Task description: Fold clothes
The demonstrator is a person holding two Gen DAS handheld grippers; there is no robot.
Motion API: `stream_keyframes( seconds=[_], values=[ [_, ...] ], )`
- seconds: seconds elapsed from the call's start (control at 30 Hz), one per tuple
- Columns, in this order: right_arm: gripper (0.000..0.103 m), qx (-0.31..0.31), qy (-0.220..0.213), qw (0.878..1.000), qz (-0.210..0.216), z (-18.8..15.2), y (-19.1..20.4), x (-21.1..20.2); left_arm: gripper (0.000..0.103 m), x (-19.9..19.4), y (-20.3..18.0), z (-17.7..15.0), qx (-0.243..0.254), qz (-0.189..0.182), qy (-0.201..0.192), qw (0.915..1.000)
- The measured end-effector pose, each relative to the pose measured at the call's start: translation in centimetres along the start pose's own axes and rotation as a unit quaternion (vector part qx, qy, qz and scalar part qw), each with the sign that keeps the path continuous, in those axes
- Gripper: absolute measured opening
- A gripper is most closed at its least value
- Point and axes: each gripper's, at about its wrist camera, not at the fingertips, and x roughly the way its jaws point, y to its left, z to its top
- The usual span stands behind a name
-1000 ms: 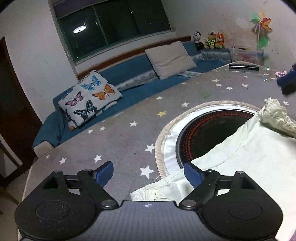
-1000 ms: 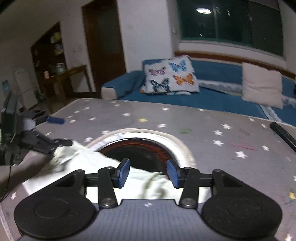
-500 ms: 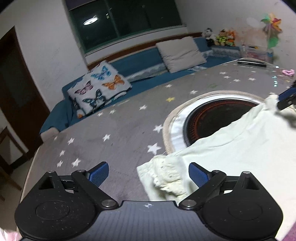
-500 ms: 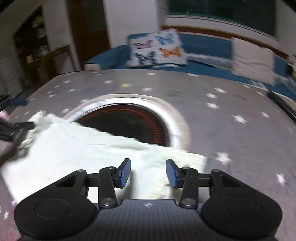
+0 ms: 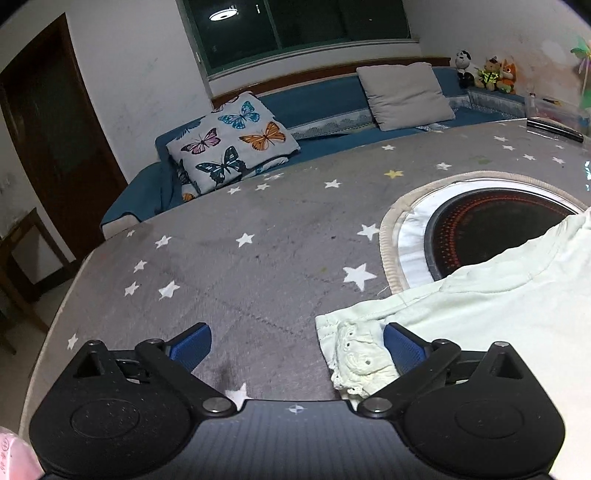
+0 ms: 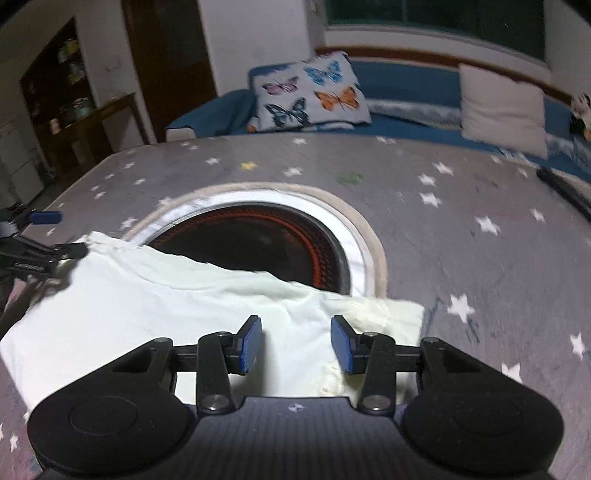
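**Pale green garment laid flat on the star-print table**

Pale mint-green cotton, the garment [image 6: 155, 295] lies spread on the grey star-patterned tablecloth [image 5: 258, 229], its far edge draped over part of the round dark cooktop [image 6: 258, 243] set into the table. A lace-trimmed sleeve [image 5: 354, 354] rests at the garment's left corner; a matching frilled corner lies at the right [image 6: 373, 314].

The left gripper [image 5: 295, 343] has just been opening and stands spread wide; the lace sleeve lies between its blue pads [image 5: 402, 347], loose beside the right-hand one, and is not pinched. The right gripper [image 6: 295, 343] hangs low over the near edge of the garment, half spread, with cloth below the gap; whether the pads touch the cloth cannot be told.

Beyond the table runs a blue sofa [image 5: 317, 103] bearing a butterfly pillow [image 5: 232, 144] and a plain grey cushion [image 5: 406, 96]. Soft toys [image 5: 484, 72] sit at its far end, below a dark window [image 5: 303, 29].
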Motion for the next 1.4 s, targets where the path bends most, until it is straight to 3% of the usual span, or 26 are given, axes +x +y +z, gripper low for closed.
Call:
stream_keyframes(
  seconds=[0.13, 0.33, 0.47, 0.63, 0.77, 1.0, 1.13, 1.23, 1.4],
  values=[
    [0.041, 0.001, -0.001, 1.000, 0.000, -0.1, -0.2, -0.2, 0.101, -1.0, -0.5, 0.4, 0.013, -0.001, -0.021, 0.9997],
    [0.040, 0.003, 0.006, 1.000, -0.007, 0.0, -0.4, 0.4, 0.102, 0.0, -0.6, 0.1, 0.019, 0.011, -0.005, 0.9997],
    [0.040, 0.005, -0.002, 1.000, -0.013, 0.6, 0.3, -0.4, 0.101, -1.0, -0.9, 0.7, 0.020, 0.012, -0.020, 0.9995],
    [0.037, -0.009, 0.004, 1.000, 0.022, 1.5, 2.1, 0.2, 0.101, -1.5, -2.6, 1.8, 0.044, -0.005, -0.031, 0.9985],
    [0.025, -0.023, 0.018, 0.999, 0.028, 1.9, 3.5, 2.1, 0.101, -0.5, -4.0, 2.1, 0.062, -0.014, -0.022, 0.9977],
    [0.025, -0.009, 0.024, 0.999, 0.021, 2.4, 3.4, 3.9, 0.103, 2.3, -4.5, 2.2, 0.057, -0.014, 0.012, 0.9982],
    [0.027, -0.028, 0.021, 0.999, 0.029, 2.4, 3.8, 2.9, 0.102, 2.0, -4.3, 2.2, 0.043, -0.011, 0.011, 0.9990],
    [0.037, -0.048, 0.018, 0.998, 0.040, 1.9, 4.8, 1.5, 0.102, 0.6, -4.3, 2.0, 0.042, -0.008, 0.000, 0.9991],
    [0.046, -0.085, 0.028, 0.994, 0.060, 0.3, 6.8, 0.1, 0.102, -3.1, -5.2, 1.1, 0.048, -0.010, -0.023, 0.9985]
  ],
)
